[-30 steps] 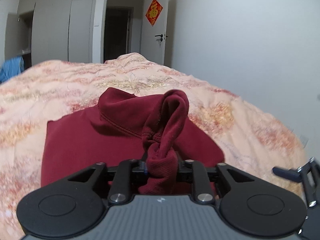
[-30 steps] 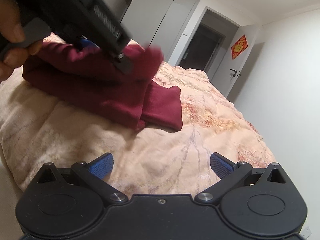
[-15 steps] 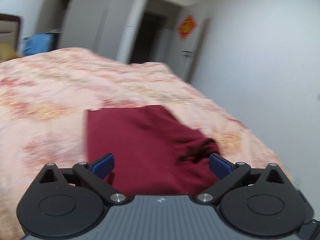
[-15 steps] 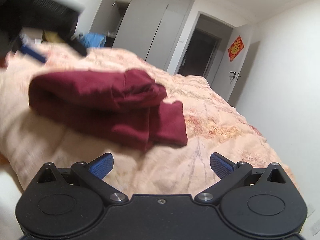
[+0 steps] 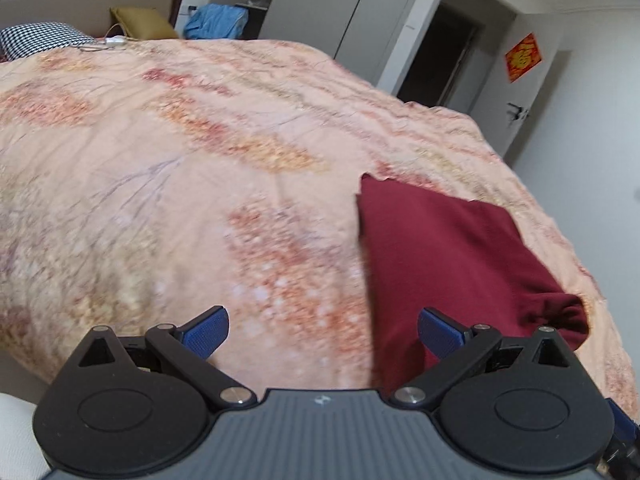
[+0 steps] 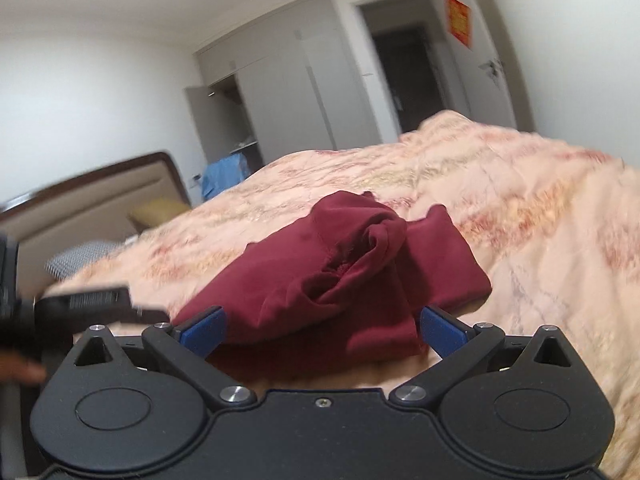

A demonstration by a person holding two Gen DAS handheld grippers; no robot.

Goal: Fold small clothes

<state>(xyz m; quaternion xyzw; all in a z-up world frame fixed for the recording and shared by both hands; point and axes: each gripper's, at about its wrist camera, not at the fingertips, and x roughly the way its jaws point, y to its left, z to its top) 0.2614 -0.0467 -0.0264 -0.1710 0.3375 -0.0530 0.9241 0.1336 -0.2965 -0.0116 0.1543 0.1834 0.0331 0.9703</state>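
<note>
A dark red garment (image 5: 444, 252) lies folded on the peach patterned bedspread (image 5: 192, 184), at the right of the left wrist view. My left gripper (image 5: 322, 330) is open and empty, above the bedspread just left of the garment. In the right wrist view the garment (image 6: 344, 280) lies bunched, with a rolled sleeve on top. My right gripper (image 6: 320, 330) is open and empty, its blue fingertips (image 6: 440, 330) close in front of the garment's near edge.
A headboard (image 5: 92, 4), a checked pillow (image 5: 36, 38) and a mustard cushion (image 5: 140, 24) lie at the bed's far end. Blue cloth (image 5: 216, 22) hangs by the wardrobe (image 6: 288, 76). The other gripper (image 6: 80, 304) shows blurred at the left of the right wrist view.
My left gripper let go of the red sleeve, opened and swung left off the garment. My right gripper moved in close to the garment's near edge.
</note>
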